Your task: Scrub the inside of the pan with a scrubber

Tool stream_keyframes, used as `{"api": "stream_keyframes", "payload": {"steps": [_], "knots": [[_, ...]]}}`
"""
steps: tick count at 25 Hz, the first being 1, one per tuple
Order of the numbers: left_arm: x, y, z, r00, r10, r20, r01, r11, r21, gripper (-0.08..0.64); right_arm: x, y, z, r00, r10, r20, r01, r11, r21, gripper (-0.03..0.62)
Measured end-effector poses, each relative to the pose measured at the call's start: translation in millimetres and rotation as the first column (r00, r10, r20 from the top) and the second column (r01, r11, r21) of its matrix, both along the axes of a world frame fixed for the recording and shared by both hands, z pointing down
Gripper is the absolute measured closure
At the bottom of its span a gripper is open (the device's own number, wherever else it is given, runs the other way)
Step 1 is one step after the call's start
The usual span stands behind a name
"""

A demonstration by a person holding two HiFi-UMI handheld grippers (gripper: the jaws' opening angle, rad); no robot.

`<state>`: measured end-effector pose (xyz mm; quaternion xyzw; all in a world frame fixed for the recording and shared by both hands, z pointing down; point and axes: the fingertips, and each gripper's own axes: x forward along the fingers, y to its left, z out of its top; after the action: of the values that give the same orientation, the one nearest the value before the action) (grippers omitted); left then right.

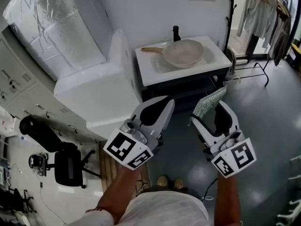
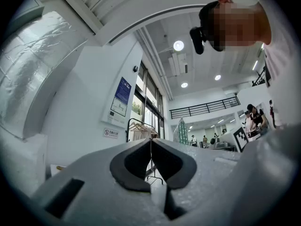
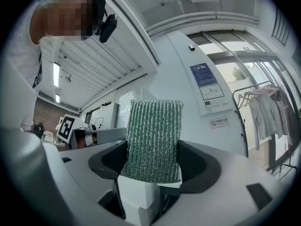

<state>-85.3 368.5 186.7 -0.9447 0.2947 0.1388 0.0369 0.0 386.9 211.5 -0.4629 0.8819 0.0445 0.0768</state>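
Note:
A cream pan with a wooden handle lies in the basin of a white sink cabinet at the far wall. Both grippers hover well short of it, over the floor. My right gripper is shut on a green ribbed scrubber, which stands upright between the jaws in the right gripper view. My left gripper is shut with nothing in it; its jaw tips meet in the left gripper view.
A black faucet rises behind the pan. A large white wrapped appliance stands left of the sink. A clothes rack with hanging garments is at the right. A black office chair sits at the lower left.

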Motion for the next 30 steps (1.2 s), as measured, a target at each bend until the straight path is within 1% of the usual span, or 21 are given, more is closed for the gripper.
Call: {"api": "stream_keyframes", "payload": {"steps": [3, 11, 18, 30], "knots": [[2, 2, 0, 1.0, 0.001, 0.001, -0.001, 1.0, 0.0, 0.542, 2, 2, 0, 1.0, 0.001, -0.001, -0.001, 1.0, -0.001, 0.253], [8, 7, 0, 1.0, -0.005, -0.003, 0.005, 1.0, 0.002, 0.541, 11, 8, -2, 0.999, -0.01, 0.032, 0.01, 1.0, -0.002, 0.253], [16, 4, -2, 0.999, -0.031, -0.014, 0.031, 1.0, 0.003, 0.543, 26, 6, -2, 0.999, -0.018, 0.043, 0.019, 1.0, -0.008, 0.253], [41, 3, 3, 0.997, -0.075, 0.008, 0.075, 0.997, 0.015, 0.543, 57, 1, 3, 0.997, -0.047, 0.059, 0.047, 0.999, -0.001, 0.253]]}}
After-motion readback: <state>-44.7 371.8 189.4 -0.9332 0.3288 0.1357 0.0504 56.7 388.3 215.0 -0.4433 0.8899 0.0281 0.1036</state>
